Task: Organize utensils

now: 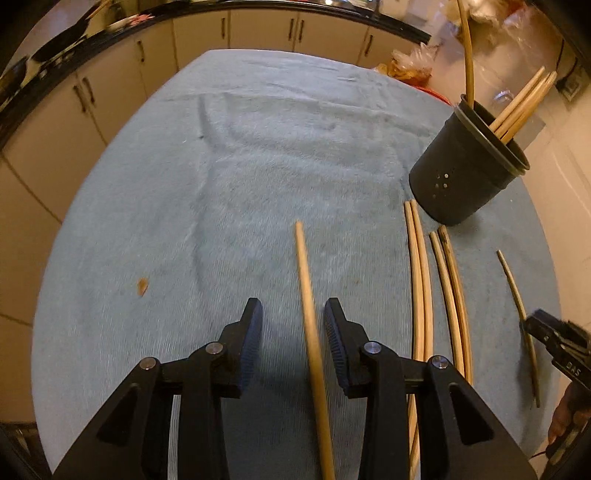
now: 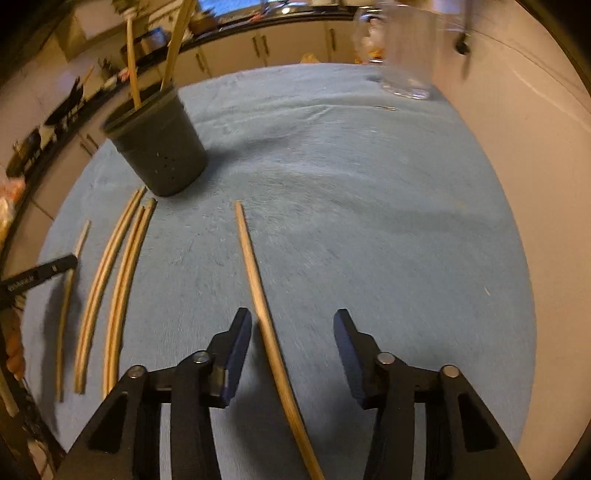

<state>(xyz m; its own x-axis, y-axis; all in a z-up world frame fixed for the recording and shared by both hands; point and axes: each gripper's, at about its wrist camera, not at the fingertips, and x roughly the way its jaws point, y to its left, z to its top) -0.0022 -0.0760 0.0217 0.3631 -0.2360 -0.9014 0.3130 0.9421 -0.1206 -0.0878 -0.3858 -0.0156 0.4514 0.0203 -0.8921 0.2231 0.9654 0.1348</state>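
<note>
A black holder [image 1: 469, 166] [image 2: 159, 147] with several wooden chopsticks standing in it sits on the blue cloth [image 1: 258, 147]. My left gripper [image 1: 293, 306] is open, and a single chopstick [image 1: 308, 314] lies between its fingers, nearer the right one. My right gripper [image 2: 292, 317] is open too, around another chopstick [image 2: 258, 291] that lies close to its left finger. Two pairs of chopsticks [image 1: 419, 277] [image 2: 110, 277] lie side by side between the two grippers. In the left wrist view my right gripper [image 1: 535, 325] shows over a dark chopstick [image 1: 513, 288].
A clear glass jar [image 2: 410, 55] stands at the far right of the cloth. Plastic bags [image 1: 410, 62] lie beyond the table's far edge, with cabinets [image 1: 258, 33] and a dark counter behind. A small orange crumb [image 1: 142, 286] sits on the cloth at the left.
</note>
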